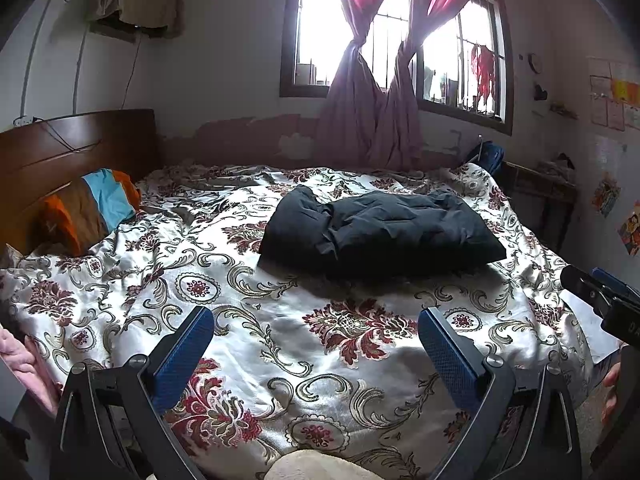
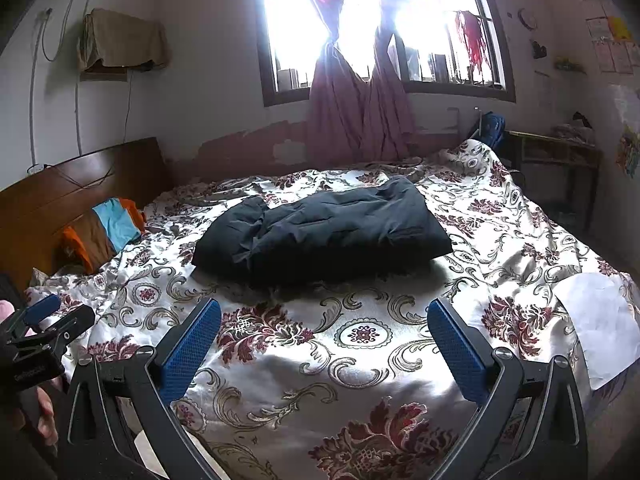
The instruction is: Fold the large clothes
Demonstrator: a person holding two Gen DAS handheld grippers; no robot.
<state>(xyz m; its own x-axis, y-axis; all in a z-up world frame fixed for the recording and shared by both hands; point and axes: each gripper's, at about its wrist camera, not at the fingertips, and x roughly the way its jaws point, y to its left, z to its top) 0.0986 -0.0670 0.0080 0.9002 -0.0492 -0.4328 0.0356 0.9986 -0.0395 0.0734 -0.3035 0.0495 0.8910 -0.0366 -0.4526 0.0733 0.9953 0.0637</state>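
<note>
Satin, cream with red flowers and grey scrolls, the bedspread [image 1: 280, 344] covers the whole bed and lies rumpled toward the far edge. On its middle sits the dark jacket [image 1: 380, 228], folded into a thick, puffy bundle, well apart from both grippers. Pink curtains [image 1: 372, 92] hang knotted before the bright window [image 1: 320, 28] behind the bed. A brown headboard [image 1: 72, 148] stands at the left, with an orange, brown and blue cloth [image 1: 92, 208] bunched against it. A white sheet [image 2: 600, 320] lies on the bed's right edge. The left gripper [image 1: 316, 354] hangs over the near bedspread, jaws spread wide and empty. The right gripper [image 2: 324, 344] does likewise beside it, jaws wide apart, gripping nothing.
</note>
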